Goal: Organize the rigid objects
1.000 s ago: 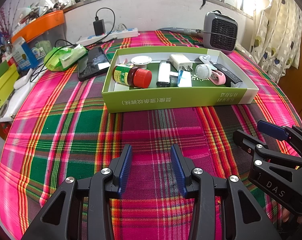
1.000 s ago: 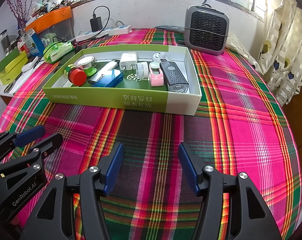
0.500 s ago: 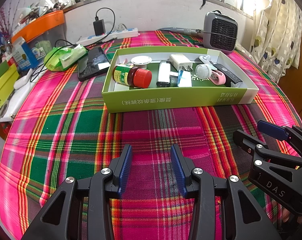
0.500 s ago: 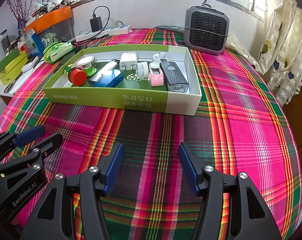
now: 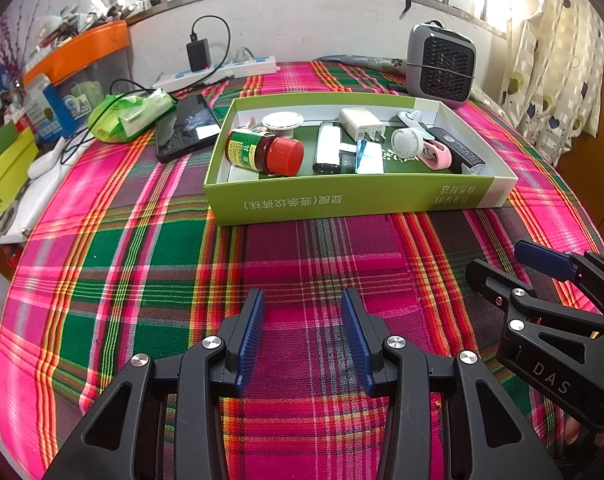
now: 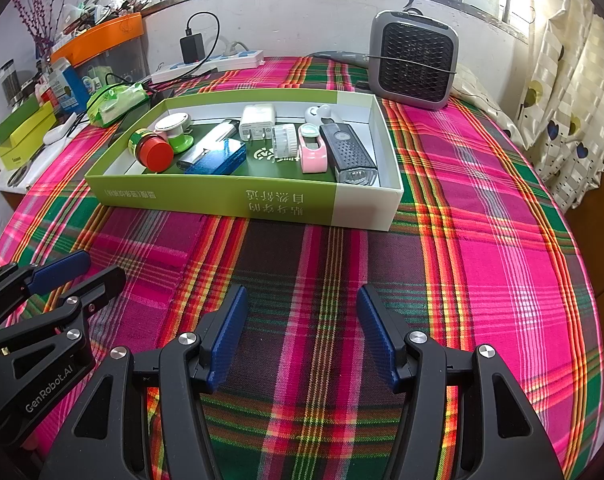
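change: pretty much none, nothing budged | left black blue-padded gripper (image 5: 302,334): stayed open, empty | right black blue-padded gripper (image 6: 302,330): same | shallow green cardboard box (image 6: 237,198): still full of bits

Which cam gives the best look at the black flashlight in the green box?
Right wrist. The black perforated flashlight lies fully exposed at the right end of the shallow green cardboard box, lens facing the camera. In the left wrist view the flashlight is foreshortened, with its front end cut off by the box wall.
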A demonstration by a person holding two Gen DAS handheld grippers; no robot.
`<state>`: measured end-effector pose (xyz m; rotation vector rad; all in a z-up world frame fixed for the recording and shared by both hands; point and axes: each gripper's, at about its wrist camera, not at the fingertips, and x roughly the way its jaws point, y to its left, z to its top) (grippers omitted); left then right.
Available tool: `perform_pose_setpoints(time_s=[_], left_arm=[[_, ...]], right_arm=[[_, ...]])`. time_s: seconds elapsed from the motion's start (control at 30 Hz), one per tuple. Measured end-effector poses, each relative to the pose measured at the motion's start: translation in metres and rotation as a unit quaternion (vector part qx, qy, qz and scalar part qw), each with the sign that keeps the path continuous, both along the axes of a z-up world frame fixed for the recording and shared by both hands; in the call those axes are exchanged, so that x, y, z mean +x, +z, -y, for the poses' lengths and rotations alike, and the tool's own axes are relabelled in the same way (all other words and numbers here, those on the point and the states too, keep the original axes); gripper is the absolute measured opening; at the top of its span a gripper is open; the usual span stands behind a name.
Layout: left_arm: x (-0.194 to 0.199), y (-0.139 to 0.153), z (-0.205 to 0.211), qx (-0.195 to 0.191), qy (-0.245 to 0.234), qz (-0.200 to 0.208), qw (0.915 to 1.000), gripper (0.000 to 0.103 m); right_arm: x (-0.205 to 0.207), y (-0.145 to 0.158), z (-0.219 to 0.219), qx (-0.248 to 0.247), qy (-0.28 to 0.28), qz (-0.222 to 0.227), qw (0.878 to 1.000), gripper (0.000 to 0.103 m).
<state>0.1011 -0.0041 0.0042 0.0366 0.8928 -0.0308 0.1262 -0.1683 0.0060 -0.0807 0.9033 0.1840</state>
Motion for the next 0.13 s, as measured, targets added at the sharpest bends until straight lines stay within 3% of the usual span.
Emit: perform_pose_setpoints(time_s=[0.13], left_arm=[[-0.0001, 0.0000, -0.0001, 0.000, 0.000, 0.000, 1.0000, 0.039]], right_arm=[[-0.0001, 0.0000, 0.0003, 0.000, 0.000, 0.000, 1.000, 0.057]])
